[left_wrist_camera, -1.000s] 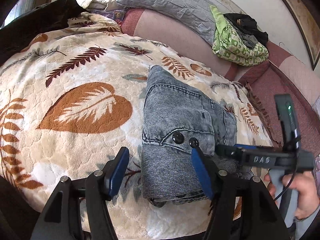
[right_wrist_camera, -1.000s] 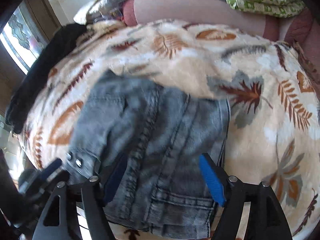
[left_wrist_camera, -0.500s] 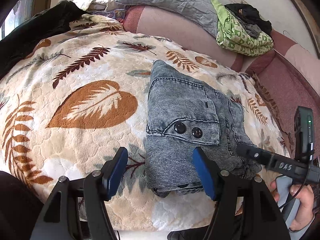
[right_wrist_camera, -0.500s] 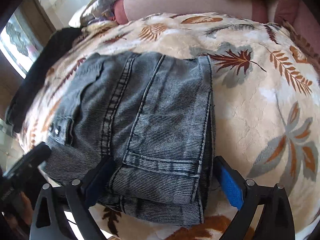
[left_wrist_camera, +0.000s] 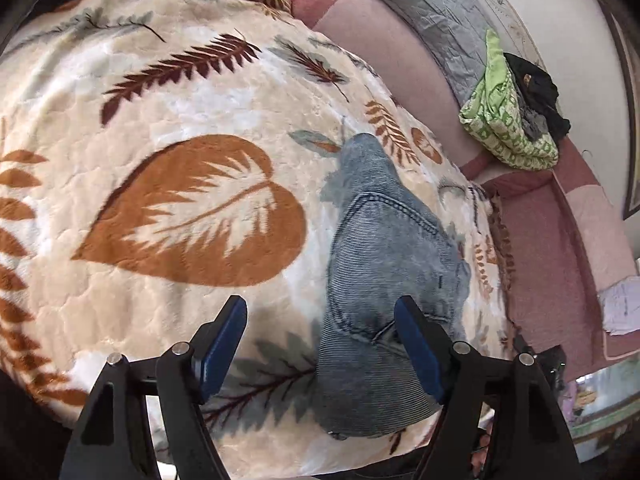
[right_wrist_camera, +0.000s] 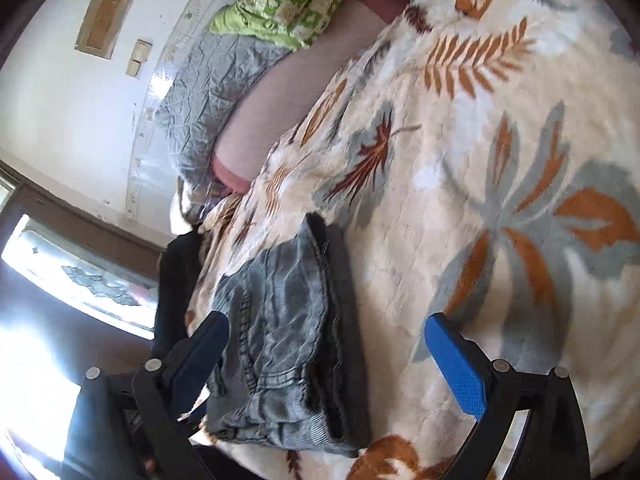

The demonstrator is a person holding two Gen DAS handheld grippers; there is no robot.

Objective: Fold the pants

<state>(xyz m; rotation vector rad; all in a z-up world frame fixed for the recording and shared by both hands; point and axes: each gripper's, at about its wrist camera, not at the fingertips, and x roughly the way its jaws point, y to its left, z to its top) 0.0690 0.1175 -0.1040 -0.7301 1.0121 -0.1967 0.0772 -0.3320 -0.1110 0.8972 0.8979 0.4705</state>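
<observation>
The grey-blue denim pants (left_wrist_camera: 380, 280) lie folded into a compact bundle on the leaf-patterned blanket (left_wrist_camera: 180, 200) near the bed's front edge. My left gripper (left_wrist_camera: 320, 344) is open and empty; its blue pads (left_wrist_camera: 416, 352) stand just over the bundle's near end, the right pad close to the denim. In the right wrist view the same pants (right_wrist_camera: 288, 332) lie at lower left. My right gripper (right_wrist_camera: 332, 364) is open and empty, tilted, with its left pad beside the bundle and its right pad over bare blanket (right_wrist_camera: 500, 200).
A grey quilted pillow (left_wrist_camera: 440, 12) and a green patterned cloth (left_wrist_camera: 508, 128) with dark clothes on it rest on the pink bed behind the blanket. A dark garment (right_wrist_camera: 176, 280) hangs at the bed's window side.
Both grippers have pulled back and tilted off the pants. The bundle lies free on the blanket. The right gripper no longer shows in the left wrist view.
</observation>
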